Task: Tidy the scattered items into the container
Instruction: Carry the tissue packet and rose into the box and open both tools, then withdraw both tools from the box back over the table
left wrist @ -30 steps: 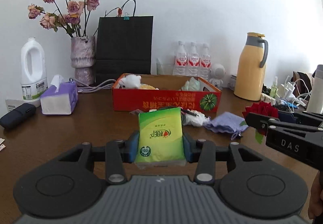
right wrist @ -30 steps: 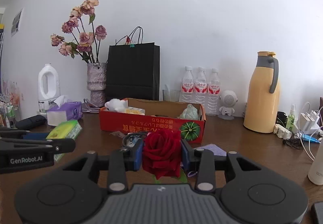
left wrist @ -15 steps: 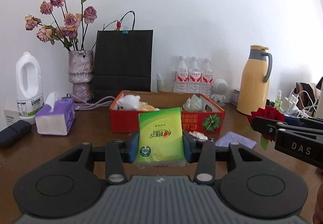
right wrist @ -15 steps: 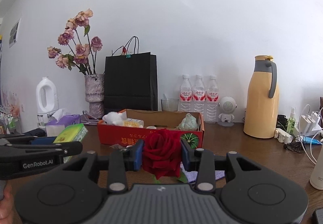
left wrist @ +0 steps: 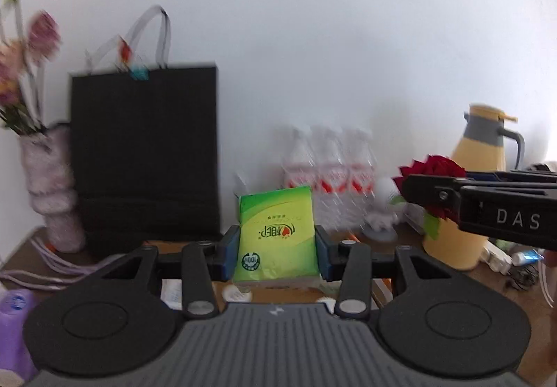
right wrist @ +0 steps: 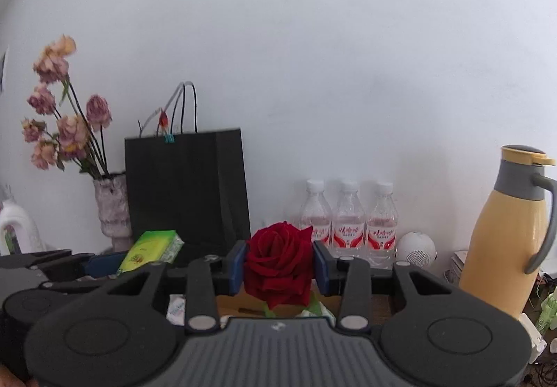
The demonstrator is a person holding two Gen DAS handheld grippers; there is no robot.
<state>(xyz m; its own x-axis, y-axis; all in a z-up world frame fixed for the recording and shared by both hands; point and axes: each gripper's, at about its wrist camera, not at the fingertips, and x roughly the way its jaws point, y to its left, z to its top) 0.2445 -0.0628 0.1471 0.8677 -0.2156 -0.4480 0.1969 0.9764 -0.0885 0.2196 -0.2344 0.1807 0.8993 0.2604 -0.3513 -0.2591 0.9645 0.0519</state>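
- the step in hand looks like the carrying step: both held things are up in the air and, as i judge, they are on the way to the container.
- the left gripper [left wrist: 277, 249] is closed on a green tissue pack [left wrist: 276, 233]; its blue pads press on both sides of the pack, which stands upright between them.
- the right gripper [right wrist: 278, 266] is closed on a red rose [right wrist: 278, 265]; the blossom sits between the blue pads and a bit of green stem and leaf hangs below it.
- in the left wrist view the rose shows at the right, in front of the yellow thermos jug [left wrist: 484, 185]; in the right wrist view the tissue pack shows at the left, so the two grippers are side by side.
- the container is a cardboard box [right wrist: 243, 303]; only a small brown part of it is visible under the grippers, just behind the fingers. i cannot tell its full content: some white and pale green things peek out low in both views, but they are too hidden to name.
- the next move calls for, in my judgement, bringing each gripper over the open box, lowering a little and then opening the jaws, so the pack and the rose fall inside and not on the surface [left wrist: 515, 286].
- behind the box stand a black paper bag [right wrist: 188, 192], three water bottles [right wrist: 348, 216] and a vase with dried flowers [right wrist: 111, 209]; these should not be hit.
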